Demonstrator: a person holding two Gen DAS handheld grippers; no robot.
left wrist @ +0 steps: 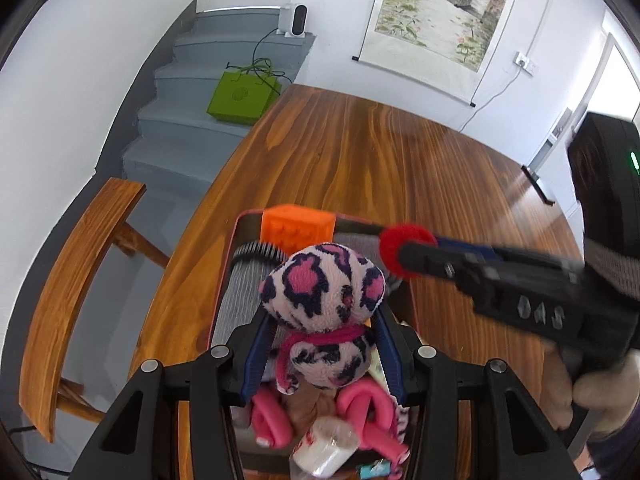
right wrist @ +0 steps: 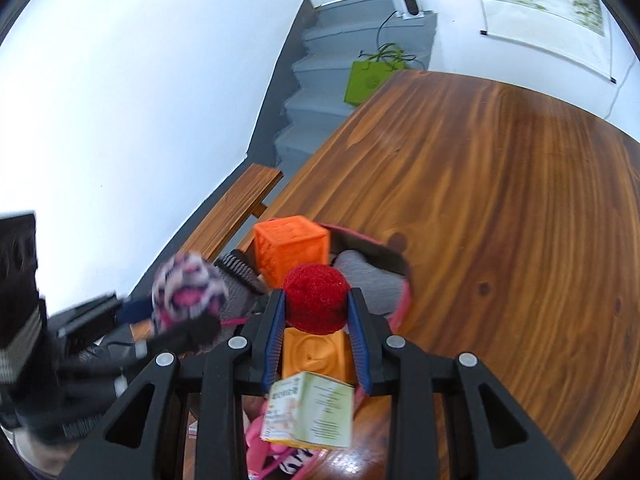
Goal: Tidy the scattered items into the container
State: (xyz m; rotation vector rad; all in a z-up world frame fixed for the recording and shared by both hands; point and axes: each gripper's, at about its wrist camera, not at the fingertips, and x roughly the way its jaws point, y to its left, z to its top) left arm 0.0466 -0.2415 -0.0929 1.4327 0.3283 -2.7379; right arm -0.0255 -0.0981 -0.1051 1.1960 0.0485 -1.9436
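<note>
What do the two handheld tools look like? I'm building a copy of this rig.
Both match: the left tool and right tool have black angular frames with silver round bolts and blue ribbed fingers. A grey woven strap and green light show on the right one.

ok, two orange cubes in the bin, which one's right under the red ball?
The paler orange cube, directly below the red pompom ball held by the right gripper. The brighter, brick-textured orange cube stands beyond it at the container's far rim.
</note>
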